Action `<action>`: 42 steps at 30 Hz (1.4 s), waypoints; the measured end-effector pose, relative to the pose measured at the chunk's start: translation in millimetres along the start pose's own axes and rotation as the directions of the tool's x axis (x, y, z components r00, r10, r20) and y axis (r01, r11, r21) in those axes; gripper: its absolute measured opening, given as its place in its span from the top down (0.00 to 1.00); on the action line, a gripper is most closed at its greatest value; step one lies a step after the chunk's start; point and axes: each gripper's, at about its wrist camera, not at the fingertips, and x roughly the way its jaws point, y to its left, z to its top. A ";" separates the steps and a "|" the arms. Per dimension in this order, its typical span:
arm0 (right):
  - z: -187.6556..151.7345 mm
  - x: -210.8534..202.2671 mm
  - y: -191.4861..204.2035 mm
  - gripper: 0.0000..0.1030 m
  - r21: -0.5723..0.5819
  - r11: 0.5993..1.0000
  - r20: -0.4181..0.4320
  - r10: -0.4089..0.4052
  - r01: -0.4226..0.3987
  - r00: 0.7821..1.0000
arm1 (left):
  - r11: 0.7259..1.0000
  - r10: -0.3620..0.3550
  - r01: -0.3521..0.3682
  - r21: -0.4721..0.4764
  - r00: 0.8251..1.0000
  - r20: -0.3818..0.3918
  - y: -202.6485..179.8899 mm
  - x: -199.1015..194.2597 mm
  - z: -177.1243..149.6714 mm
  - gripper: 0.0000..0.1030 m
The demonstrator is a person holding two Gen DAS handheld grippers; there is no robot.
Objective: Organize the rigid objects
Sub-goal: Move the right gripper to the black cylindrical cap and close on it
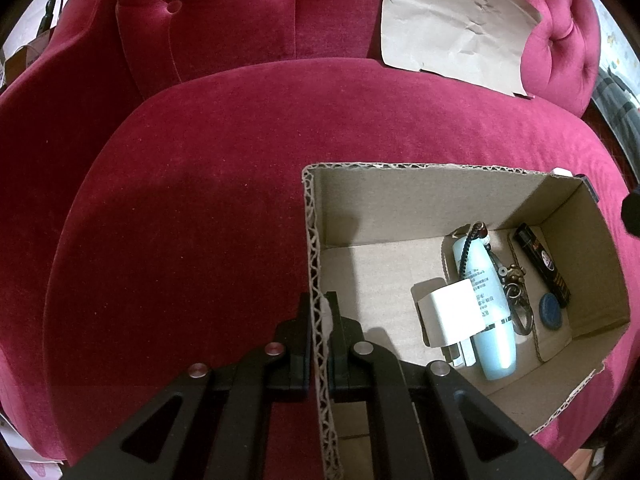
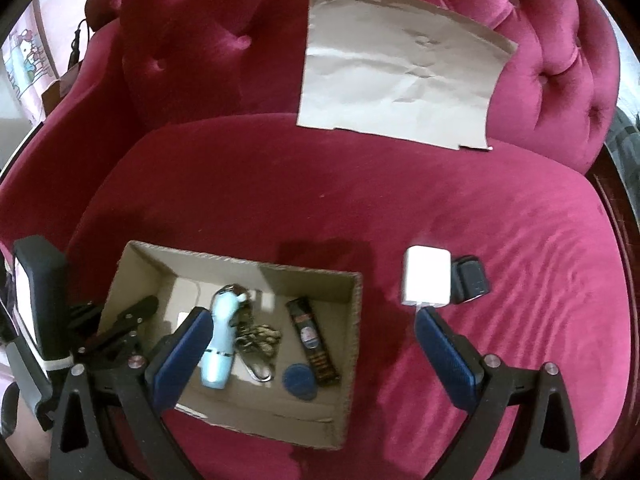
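The left gripper (image 1: 319, 344) is clamped on the left wall of the cardboard box (image 1: 420, 196), probably to steady it on the soft red sofa cushion (image 2: 280, 200). Inside lie a pale blue bottle (image 1: 486, 304), a white charger (image 1: 450, 312), a keychain (image 1: 516, 292), a black bar (image 1: 542, 264) and a blue disc (image 1: 551, 311). The right gripper (image 2: 312, 320) hovers with fingers wide apart and empty (likely lining up a pick) near a second white charger (image 2: 426, 280) and small black item (image 2: 472, 278), which lie on the cushion right of the box.
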 end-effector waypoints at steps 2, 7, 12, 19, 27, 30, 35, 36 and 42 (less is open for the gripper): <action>3.6 -2.4 -8.4 0.00 0.003 1.000 0.007 -0.012 0.012 1.000 | 1.000 0.001 -0.001 0.000 1.000 0.000 -0.1 0.1 0.0 0.95; 8.7 -5.5 -30.0 0.00 0.013 0.999 0.019 -0.038 0.038 0.999 | 1.000 0.000 0.000 0.000 1.000 -0.001 -0.2 0.1 0.3 0.95; 9.9 -3.6 -51.7 0.00 0.022 0.997 0.020 -0.070 0.069 0.997 | 1.000 0.000 0.000 0.001 1.000 -0.001 -0.2 0.7 0.8 0.95; 13.6 6.3 -83.7 0.00 0.060 0.992 0.009 -0.110 0.110 0.994 | 1.000 0.002 -0.002 0.005 1.000 -0.003 -0.2 0.8 0.4 0.95; 17.3 28.6 -119.0 0.00 0.110 0.982 -0.019 -0.151 0.152 0.988 | 1.000 0.003 -0.003 0.006 1.000 -0.003 -0.4 0.4 0.2 0.95; 16.5 40.0 -130.6 0.01 0.124 0.981 -0.032 -0.149 0.152 0.988 | 1.000 0.003 -0.003 0.007 1.000 -0.004 -0.5 0.4 0.3 0.95; 14.6 56.3 -144.6 0.10 0.141 0.979 -0.060 -0.142 0.149 0.988 | 1.000 0.003 -0.003 0.007 1.000 -0.004 -0.6 0.5 -0.1 0.95; 14.5 58.8 -146.2 0.13 0.142 0.979 -0.065 -0.140 0.148 0.988 | 1.000 0.003 -0.003 0.007 1.000 -0.004 -0.5 0.5 -0.1 0.95; 13.0 71.8 -151.8 0.28 0.151 0.981 -0.084 -0.112 0.124 0.990 | 1.000 0.002 -0.002 0.008 1.000 -0.004 -1.4 0.3 -0.5 0.95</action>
